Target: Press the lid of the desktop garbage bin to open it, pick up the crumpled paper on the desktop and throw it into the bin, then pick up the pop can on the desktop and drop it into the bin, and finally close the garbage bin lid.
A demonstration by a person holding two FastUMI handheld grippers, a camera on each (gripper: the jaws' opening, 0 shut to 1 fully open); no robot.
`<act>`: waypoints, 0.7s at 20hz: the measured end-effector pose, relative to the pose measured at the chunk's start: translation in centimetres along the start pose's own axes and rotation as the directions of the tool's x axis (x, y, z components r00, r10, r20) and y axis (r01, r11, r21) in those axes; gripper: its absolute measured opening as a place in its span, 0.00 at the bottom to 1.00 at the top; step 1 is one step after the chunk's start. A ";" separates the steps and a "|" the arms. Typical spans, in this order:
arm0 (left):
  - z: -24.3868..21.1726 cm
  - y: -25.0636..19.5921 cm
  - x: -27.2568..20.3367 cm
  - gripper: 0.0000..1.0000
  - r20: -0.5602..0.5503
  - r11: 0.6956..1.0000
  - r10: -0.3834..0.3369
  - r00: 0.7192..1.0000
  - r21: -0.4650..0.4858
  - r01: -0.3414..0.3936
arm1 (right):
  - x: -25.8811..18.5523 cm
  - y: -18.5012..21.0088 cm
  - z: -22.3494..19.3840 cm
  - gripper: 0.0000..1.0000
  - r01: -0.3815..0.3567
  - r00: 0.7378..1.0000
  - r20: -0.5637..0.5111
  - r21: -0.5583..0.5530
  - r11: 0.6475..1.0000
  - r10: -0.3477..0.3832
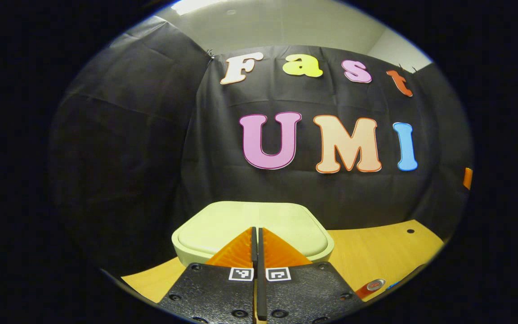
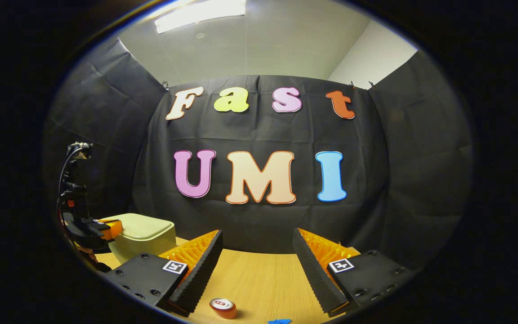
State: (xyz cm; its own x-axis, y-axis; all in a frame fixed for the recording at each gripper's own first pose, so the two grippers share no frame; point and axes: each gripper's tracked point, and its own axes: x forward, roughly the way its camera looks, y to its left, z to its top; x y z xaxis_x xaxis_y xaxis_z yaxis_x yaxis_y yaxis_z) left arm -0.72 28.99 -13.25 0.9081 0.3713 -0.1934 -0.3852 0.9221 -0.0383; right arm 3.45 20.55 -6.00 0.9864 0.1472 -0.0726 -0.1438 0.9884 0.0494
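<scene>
Your left claw (image 1: pixel 257 234), pressed together, sits over the bin's lid (image 1: pixel 250 222), which looks down. Push off-centre and the bin (image 2: pixel 144 236) may skid across the desk (image 2: pixel 259 279). Your right claw (image 2: pixel 255 270) is spread above the can (image 2: pixel 223 308).

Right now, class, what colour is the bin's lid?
Pale yellow-green lid, plain, clearest in the left gripper view.

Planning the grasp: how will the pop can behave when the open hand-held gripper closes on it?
The pop can stands upright on the desktop, so it probably won't roll unless knocked over. It looks small and smooth-sided, so it may slip or tip under an off-centre squeeze. Likely light; whether it is empty can't be told.
</scene>
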 end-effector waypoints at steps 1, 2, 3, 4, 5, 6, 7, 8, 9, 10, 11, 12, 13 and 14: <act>-0.4 -0.2 0.1 0.00 -0.003 0.999 -0.012 1.000 0.030 0.012 | 0.1 0.2 -0.1 0.98 -0.004 1.000 0.001 -0.015 1.000 0.004; -0.2 -0.1 0.1 0.00 0.025 0.998 -0.019 0.999 0.055 0.018 | 0.1 0.2 -0.2 0.98 -0.006 1.000 -0.002 -0.013 1.000 0.006; 0.0 -0.3 -0.1 0.00 0.044 0.997 -0.025 0.999 0.080 0.021 | 0.1 0.1 -0.3 0.98 -0.008 1.000 -0.004 -0.003 1.000 0.008; 0.8 -0.2 -0.2 0.00 0.088 0.994 -0.021 0.996 0.105 0.012 | 0.2 -0.3 -0.4 0.98 -0.008 1.000 -0.012 0.011 1.000 0.008; 1.0 -0.4 0.0 0.00 0.097 0.989 -0.017 0.995 0.147 0.002 | 0.5 -0.9 -0.6 0.98 -0.006 1.000 -0.025 0.012 1.000 0.007; 0.8 -0.7 -0.1 0.00 0.083 0.989 -0.021 0.996 0.149 0.008 | 0.6 -1.5 -0.6 0.98 -0.004 0.999 -0.033 0.007 1.000 0.004; 1.2 -1.0 -0.3 0.00 0.087 0.991 -0.029 0.996 0.131 0.017 | 0.7 -2.0 -0.4 0.98 -0.003 0.999 -0.037 0.000 1.000 0.003; 1.9 -1.1 -0.6 0.00 0.097 0.993 -0.029 0.995 0.116 0.017 | 0.9 -2.4 -0.2 0.98 -0.005 0.999 -0.033 -0.006 1.000 0.005; 2.8 -1.0 -0.9 0.01 0.115 0.995 -0.023 0.993 0.102 0.011 | 1.0 -2.8 0.1 0.98 -0.009 0.999 -0.031 -0.009 1.000 0.008; 3.7 -1.2 -1.2 0.00 0.138 0.996 -0.021 0.990 0.094 0.008 | 1.1 -3.1 0.0 0.98 -0.015 0.999 -0.033 -0.007 1.000 0.015; 4.8 -1.4 -1.5 0.00 0.164 0.996 -0.021 0.986 0.091 0.006 | 1.2 -3.5 0.0 0.98 -0.028 0.999 -0.038 -0.006 1.000 0.027; 6.0 -1.8 -1.8 0.01 0.192 0.996 -0.022 0.981 0.094 0.004 | 1.2 -3.9 0.1 0.98 -0.033 0.999 -0.037 -0.007 0.999 0.033; 6.4 -2.2 -2.1 0.02 0.200 0.995 -0.023 0.980 0.095 0.004 | 1.2 -4.2 0.1 0.98 -0.041 0.999 -0.036 -0.005 0.999 0.041; 6.9 -2.9 -2.5 0.03 0.203 0.996 -0.026 0.979 0.088 0.008 | 1.3 -4.5 0.0 0.98 -0.053 0.998 -0.037 -0.002 0.999 0.053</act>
State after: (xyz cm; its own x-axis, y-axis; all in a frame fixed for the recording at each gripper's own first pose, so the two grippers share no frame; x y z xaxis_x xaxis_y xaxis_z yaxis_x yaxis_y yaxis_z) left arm -0.76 26.13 -5.85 0.9322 0.3619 0.0111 -0.3620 0.9310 0.0467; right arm 5.39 16.30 -6.29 0.9739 0.2003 -0.1070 -0.1958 0.9793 0.0508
